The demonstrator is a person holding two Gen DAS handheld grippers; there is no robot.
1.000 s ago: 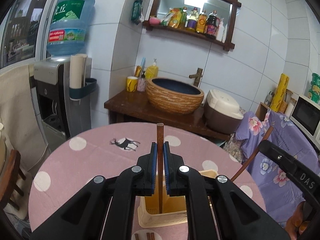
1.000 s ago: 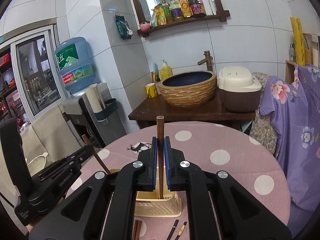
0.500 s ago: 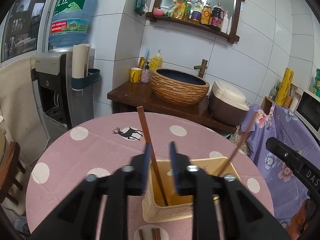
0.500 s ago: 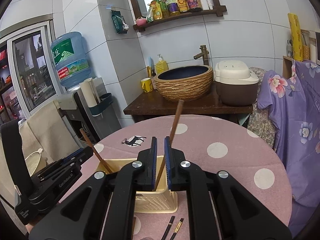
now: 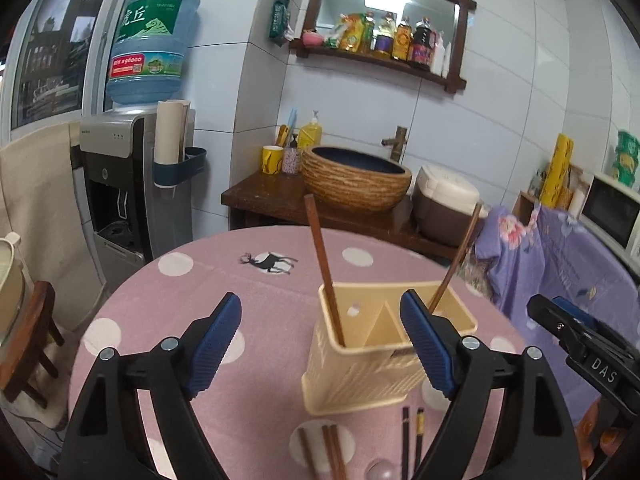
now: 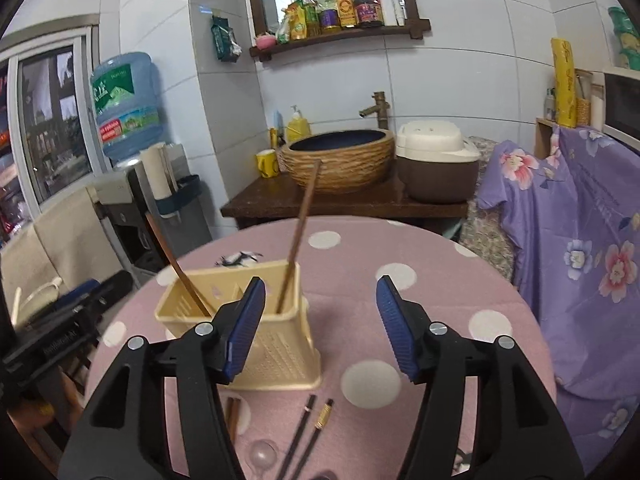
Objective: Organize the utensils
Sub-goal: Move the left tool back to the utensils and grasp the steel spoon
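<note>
Two brown chopsticks (image 5: 324,268) already stand in the cream holder (image 5: 360,368), one per compartment; more chopsticks (image 6: 308,428) lie on the pink table (image 6: 440,280), yet to be sorted. Your left gripper (image 5: 320,344) and right gripper (image 6: 320,324) have just been opening, nothing between them; the holder sits just ahead, the loose chopsticks below.

Water bottle (image 5: 150,46): green label with large characters "虎丘", red band below it, digits illegible. Right gripper (image 5: 560,320) body: white letters "DAS".
</note>
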